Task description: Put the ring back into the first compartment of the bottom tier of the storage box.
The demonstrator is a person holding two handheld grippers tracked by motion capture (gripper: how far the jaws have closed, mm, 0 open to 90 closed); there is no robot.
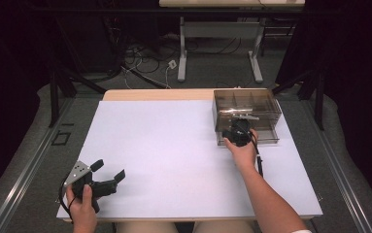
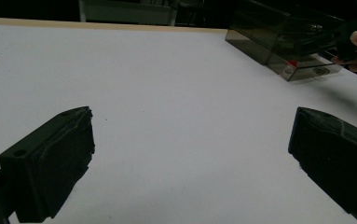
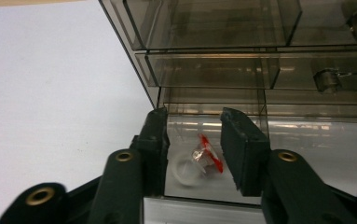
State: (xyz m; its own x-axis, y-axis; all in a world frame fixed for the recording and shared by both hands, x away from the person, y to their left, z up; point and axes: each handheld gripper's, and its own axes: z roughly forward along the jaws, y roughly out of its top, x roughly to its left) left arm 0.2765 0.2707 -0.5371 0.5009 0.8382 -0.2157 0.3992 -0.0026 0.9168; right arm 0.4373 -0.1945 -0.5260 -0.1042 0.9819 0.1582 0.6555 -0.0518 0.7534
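While no writing reads, right tool [image 3: 194,154] narrowly straddles red-and-clear item [image 3: 203,157]; left tool [image 2: 190,158] gapes wide.

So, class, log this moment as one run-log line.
right claw: jaws part open around small red-and-clear item in pulled-out bottom drawer | left claw: open, idle over white table | drawer box: far right

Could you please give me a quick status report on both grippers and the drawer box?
Left gripper open, idle near table edge. Right gripper open inside pulled-out bottom drawer, jaws either side of small red-and-clear item, not gripping. Nothing in the way.
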